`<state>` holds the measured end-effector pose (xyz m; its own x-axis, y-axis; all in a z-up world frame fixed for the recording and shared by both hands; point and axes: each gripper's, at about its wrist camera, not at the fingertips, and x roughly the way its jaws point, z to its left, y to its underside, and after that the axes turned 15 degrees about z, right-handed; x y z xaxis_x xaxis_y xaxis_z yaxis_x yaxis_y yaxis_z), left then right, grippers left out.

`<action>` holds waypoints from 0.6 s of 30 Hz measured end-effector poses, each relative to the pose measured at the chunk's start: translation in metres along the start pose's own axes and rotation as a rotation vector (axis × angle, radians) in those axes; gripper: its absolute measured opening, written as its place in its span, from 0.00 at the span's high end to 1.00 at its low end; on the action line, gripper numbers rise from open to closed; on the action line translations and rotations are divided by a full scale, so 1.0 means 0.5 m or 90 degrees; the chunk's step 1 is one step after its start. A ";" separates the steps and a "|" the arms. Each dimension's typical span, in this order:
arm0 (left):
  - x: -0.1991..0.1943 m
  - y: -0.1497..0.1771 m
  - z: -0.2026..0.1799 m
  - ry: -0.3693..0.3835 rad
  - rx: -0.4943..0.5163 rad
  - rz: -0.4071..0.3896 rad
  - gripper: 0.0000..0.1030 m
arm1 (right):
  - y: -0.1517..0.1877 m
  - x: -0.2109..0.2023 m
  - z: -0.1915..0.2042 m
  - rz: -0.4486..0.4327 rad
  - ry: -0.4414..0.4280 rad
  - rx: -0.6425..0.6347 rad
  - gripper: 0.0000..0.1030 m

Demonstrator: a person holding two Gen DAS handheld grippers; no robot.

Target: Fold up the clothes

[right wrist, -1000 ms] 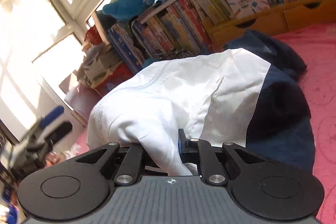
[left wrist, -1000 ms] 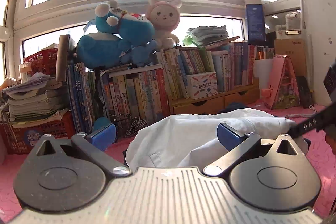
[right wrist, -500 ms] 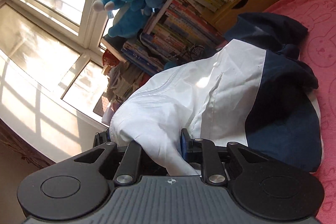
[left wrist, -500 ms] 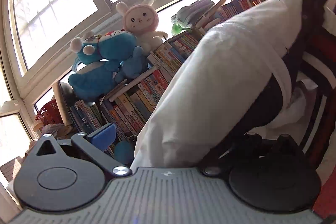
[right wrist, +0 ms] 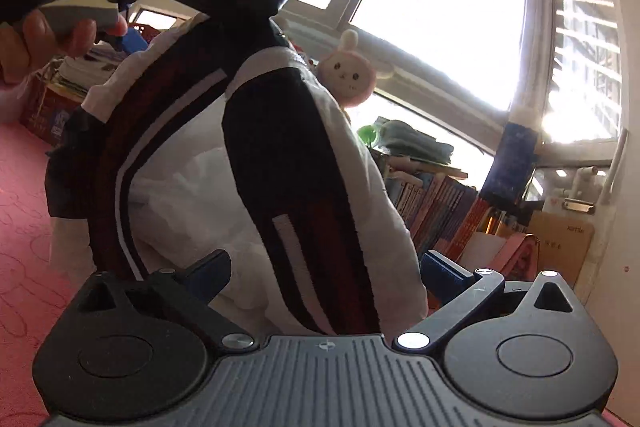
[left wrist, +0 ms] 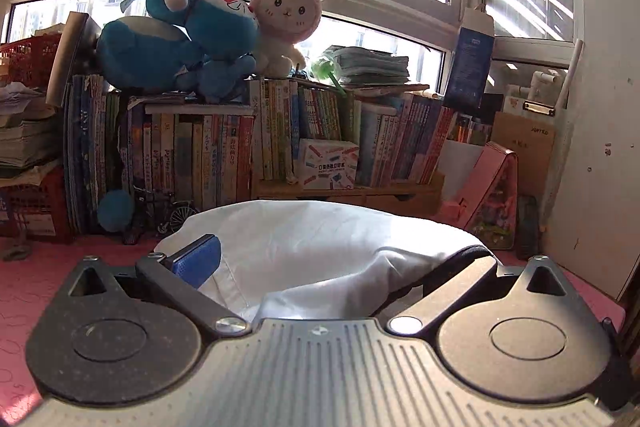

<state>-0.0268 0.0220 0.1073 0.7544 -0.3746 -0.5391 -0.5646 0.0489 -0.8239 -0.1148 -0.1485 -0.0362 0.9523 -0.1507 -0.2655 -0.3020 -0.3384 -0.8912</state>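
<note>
since a second ago the right gripper (right wrist: pixel 324 275) has just been opening, its jaws now wide, the white and navy jacket (right wrist: pixel 304 187) hanging slack between them, unpinched. left gripper (left wrist: pixel 332 259) stands wide too, cloth draped over one finger, above the pink mat (left wrist: pixel 36 287). likely a regrip step; next calls for a fresh hem. box (left wrist: pixel 328 165) print too small to read.
</note>
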 end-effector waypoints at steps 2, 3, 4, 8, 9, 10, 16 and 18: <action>-0.003 0.007 0.002 0.007 -0.009 0.002 0.00 | 0.008 0.011 0.033 -0.002 0.057 -0.012 0.00; -0.007 0.010 0.003 0.002 -0.008 -0.002 0.00 | 0.004 0.027 0.029 0.010 0.081 -0.003 0.00; -0.011 0.013 0.006 -0.008 -0.003 -0.008 0.00 | -0.001 0.043 0.026 0.022 0.104 0.007 0.01; 0.002 0.018 0.026 -0.070 0.010 -0.015 0.00 | -0.006 0.059 -0.042 0.071 0.151 0.068 0.01; 0.018 0.022 0.031 -0.085 0.012 -0.008 0.00 | -0.002 0.045 -0.075 0.075 0.157 0.089 0.00; 0.034 0.025 0.035 -0.099 0.014 -0.001 0.00 | 0.002 0.029 -0.101 0.073 0.161 0.100 0.00; 0.125 0.048 0.022 -0.096 0.018 0.060 0.00 | 0.014 -0.016 -0.269 0.078 0.180 0.116 0.00; 0.139 0.052 0.013 -0.101 0.028 0.066 0.00 | 0.008 0.007 -0.322 0.100 0.149 0.173 0.00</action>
<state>0.0134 0.0032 0.0473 0.7383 -0.2150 -0.6393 -0.6293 0.1215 -0.7676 -0.1197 -0.2999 0.0183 0.8503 -0.3992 -0.3430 -0.3902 -0.0408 -0.9198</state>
